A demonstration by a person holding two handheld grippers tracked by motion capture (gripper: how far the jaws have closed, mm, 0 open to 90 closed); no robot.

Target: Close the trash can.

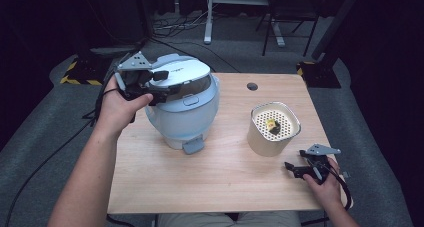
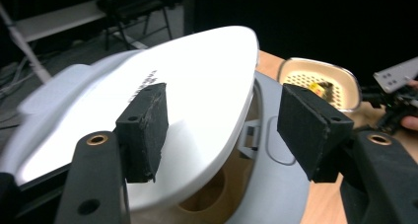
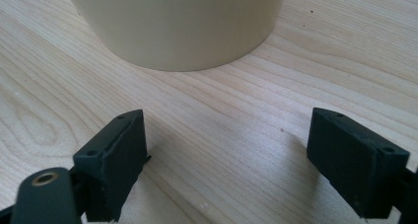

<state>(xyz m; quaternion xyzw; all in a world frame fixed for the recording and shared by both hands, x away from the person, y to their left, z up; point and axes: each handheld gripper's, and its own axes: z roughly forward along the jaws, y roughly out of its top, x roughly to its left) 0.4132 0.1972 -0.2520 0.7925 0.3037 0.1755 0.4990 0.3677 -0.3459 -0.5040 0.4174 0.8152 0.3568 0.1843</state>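
The right gripper (image 1: 300,168) rests spread by the table's (image 1: 200,187) near-right corner; the left gripper (image 2: 222,130), spread across the cooker lid (image 2: 197,86), should squeeze its rim squarely.

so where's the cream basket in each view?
High view: basket right of centre on the table, ahead of the right gripper.
Left gripper view: upper right, beyond the cooker lid.
Right gripper view: its wall at top centre.
Shared landmark: the wooden table.

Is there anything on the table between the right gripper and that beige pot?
Nothing visible. The right hand-held gripper rests open on bare table, and only wood grain lies between its jaws and the beige pot.
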